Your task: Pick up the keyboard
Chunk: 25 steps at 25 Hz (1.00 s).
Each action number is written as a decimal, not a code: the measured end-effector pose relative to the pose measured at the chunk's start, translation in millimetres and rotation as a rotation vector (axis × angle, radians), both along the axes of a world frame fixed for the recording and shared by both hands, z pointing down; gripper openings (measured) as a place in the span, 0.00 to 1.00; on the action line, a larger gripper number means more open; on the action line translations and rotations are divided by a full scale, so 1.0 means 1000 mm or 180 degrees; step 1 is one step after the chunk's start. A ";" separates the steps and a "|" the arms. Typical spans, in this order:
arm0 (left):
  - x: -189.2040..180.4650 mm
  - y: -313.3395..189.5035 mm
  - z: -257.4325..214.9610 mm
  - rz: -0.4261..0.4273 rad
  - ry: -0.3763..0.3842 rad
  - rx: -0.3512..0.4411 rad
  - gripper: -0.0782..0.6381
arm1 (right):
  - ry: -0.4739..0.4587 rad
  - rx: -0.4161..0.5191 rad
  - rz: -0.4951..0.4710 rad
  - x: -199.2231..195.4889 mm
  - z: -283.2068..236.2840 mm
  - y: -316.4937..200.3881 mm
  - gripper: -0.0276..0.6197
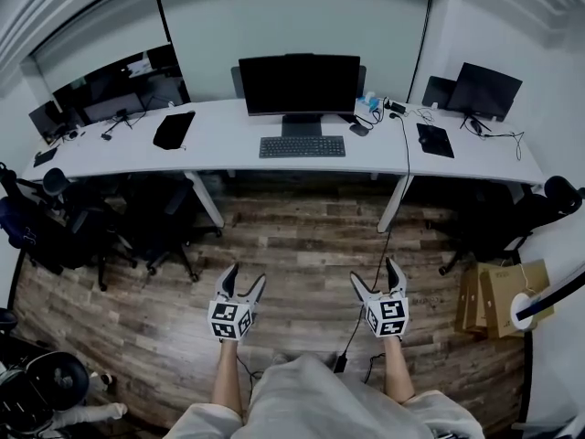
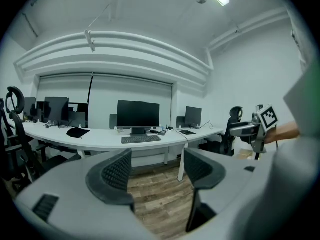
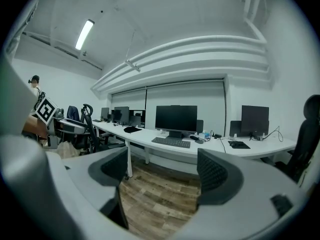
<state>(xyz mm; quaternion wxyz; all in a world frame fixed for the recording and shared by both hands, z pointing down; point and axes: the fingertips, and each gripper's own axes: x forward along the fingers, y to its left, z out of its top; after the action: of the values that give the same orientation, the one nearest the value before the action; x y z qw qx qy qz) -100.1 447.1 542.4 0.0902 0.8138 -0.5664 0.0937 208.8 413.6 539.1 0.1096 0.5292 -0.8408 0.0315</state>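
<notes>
A dark keyboard (image 1: pixel 302 146) lies on the long white desk (image 1: pixel 228 149), just in front of the centre monitor (image 1: pixel 299 84). It also shows far off in the left gripper view as the keyboard (image 2: pixel 141 139) and in the right gripper view as the keyboard (image 3: pixel 171 142). My left gripper (image 1: pixel 240 286) and right gripper (image 1: pixel 381 280) hang over the wooden floor, well short of the desk. Both stand open with nothing between their jaws. In its own view the left gripper (image 2: pixel 157 173) points at the desk, as does the right gripper (image 3: pixel 165 173).
Office chairs (image 1: pixel 160 218) stand under the desk at left, another chair (image 1: pixel 512 218) at right. A desk leg (image 1: pixel 395 201) and a hanging cable (image 1: pixel 382 245) lie ahead. Cardboard boxes (image 1: pixel 498 295) sit at right. More monitors (image 1: pixel 484 90), a black cloth (image 1: pixel 174 129) and a tablet (image 1: pixel 435 140) are on the desk.
</notes>
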 end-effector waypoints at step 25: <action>-0.001 -0.123 0.032 -0.0033 0.0060 -0.0125 0.54 | 0.0066 -0.0119 -0.0031 -0.009 0.026 -0.122 0.69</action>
<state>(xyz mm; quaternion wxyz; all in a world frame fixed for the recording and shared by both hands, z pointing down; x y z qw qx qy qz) -101.3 323.6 574.4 0.1119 0.8098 -0.5678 0.0967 199.6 292.1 564.9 0.1284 0.5233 -0.8414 0.0413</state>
